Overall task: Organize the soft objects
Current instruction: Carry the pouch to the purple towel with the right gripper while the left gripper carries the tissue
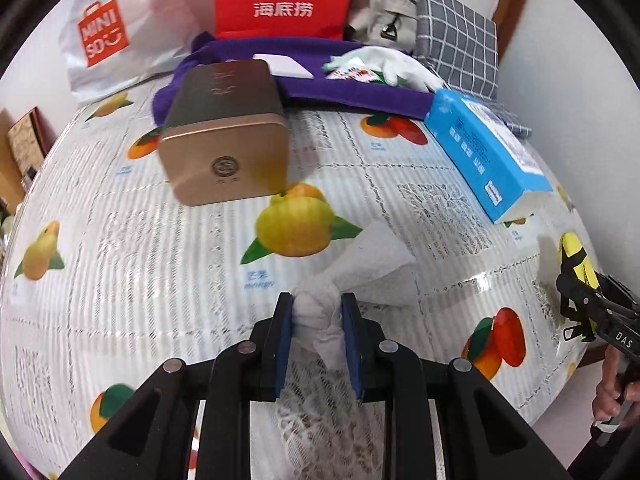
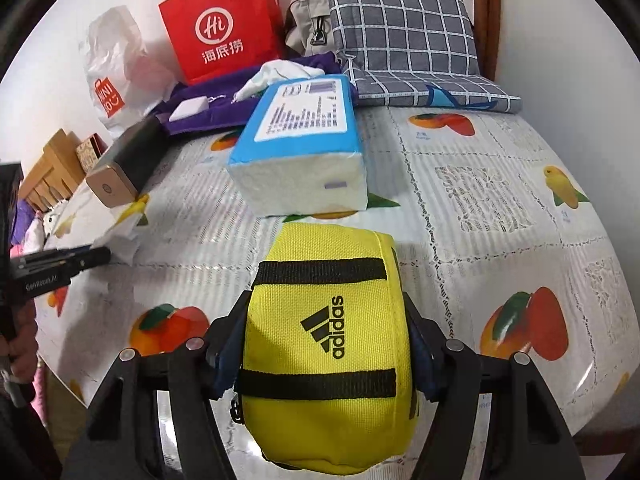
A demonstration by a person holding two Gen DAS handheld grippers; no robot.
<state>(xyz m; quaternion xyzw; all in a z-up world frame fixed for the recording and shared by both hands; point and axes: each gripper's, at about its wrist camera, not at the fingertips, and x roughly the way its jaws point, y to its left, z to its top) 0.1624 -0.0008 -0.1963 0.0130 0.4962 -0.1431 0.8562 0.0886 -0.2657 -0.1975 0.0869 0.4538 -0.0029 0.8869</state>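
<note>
- My left claw is clamped on the crumpled white tissue; its loose tail could tear away, I judge;
- My right claw squeezes the yellow fabric pouch; it may bulge out and slip onto the bench.

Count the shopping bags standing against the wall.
2: a red paper bag with a white Hi logo at the back, and a white plastic Miniso bag to its left. Others may be hidden.

Fruit-print table under tissue pack
</note>
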